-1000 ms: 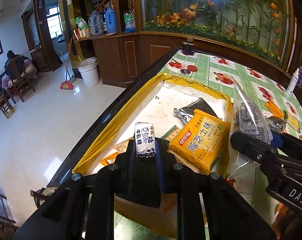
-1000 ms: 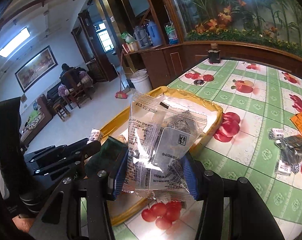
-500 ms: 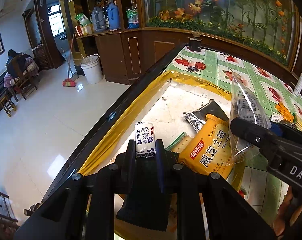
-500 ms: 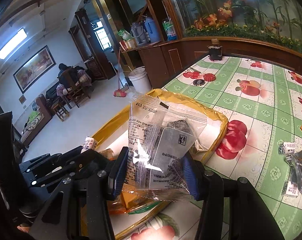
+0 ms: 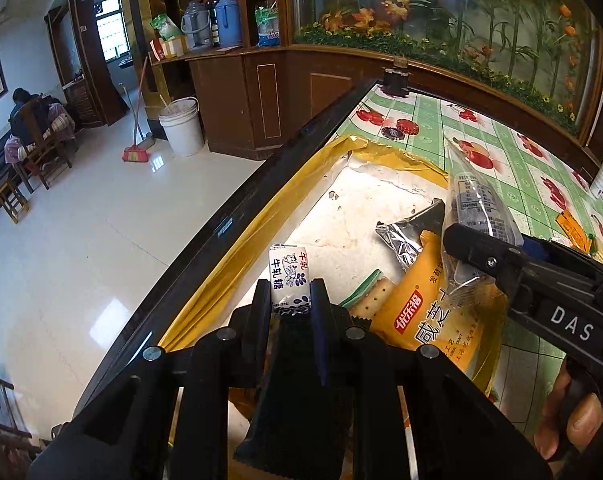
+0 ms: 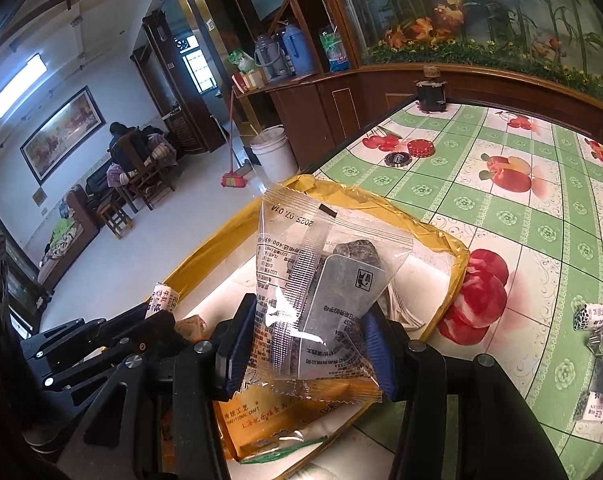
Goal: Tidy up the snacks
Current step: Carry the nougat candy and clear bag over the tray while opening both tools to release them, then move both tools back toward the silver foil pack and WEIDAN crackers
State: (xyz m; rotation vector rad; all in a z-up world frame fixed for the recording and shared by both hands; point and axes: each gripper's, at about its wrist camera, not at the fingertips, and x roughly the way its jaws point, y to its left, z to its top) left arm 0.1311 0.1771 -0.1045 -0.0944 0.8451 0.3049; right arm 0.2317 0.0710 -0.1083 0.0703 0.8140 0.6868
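Over the yellow-rimmed shallow tray [image 5: 237,248] at frame centre, left claw [image 5: 290,294] pinches a small white nougat candy [image 5: 288,280], right claw [image 6: 307,344] clamps a clear plastic snack packet [image 6: 321,292]; orange biscuit pack [image 5: 433,320] already inside, small loose sweets [image 6: 593,316] remain on the green-checked desk [image 6: 521,216].

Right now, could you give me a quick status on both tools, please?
Left tool shut on white candy. Right tool shut on clear packet. Both over yellow tray; orange cracker pack lying inside.
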